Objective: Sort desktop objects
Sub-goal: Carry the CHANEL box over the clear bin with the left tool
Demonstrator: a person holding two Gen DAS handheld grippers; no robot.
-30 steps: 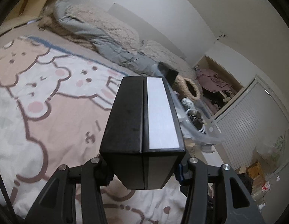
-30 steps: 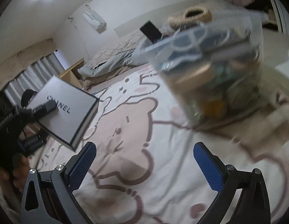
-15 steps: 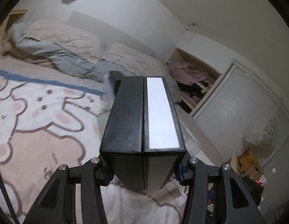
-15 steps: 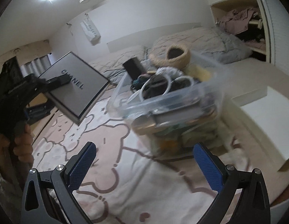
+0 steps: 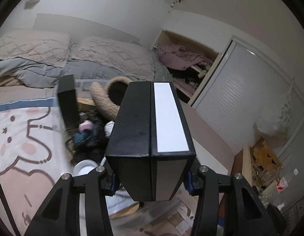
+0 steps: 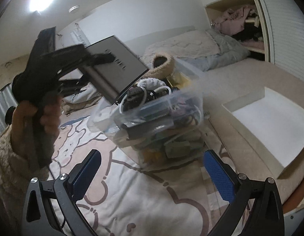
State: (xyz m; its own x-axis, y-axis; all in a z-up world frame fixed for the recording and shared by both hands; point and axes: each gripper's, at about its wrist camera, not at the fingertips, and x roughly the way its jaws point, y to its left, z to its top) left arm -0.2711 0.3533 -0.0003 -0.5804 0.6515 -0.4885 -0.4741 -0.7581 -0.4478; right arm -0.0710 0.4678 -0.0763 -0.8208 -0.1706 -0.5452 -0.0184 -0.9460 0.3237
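My left gripper (image 5: 152, 179) is clamped on the black box (image 5: 150, 137), held above the clear bin (image 6: 152, 106) near the bed's foot edge. My right gripper (image 6: 152, 175) stands wide, empty. I should lower the box flat, clear of the bin's rim.

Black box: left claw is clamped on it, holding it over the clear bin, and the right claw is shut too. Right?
Not quite. The right claw is open and empty, as the right wrist view shows: its blue pads stand wide apart. The rest holds: the left claw is clamped on the black box, holding it over the clear bin.
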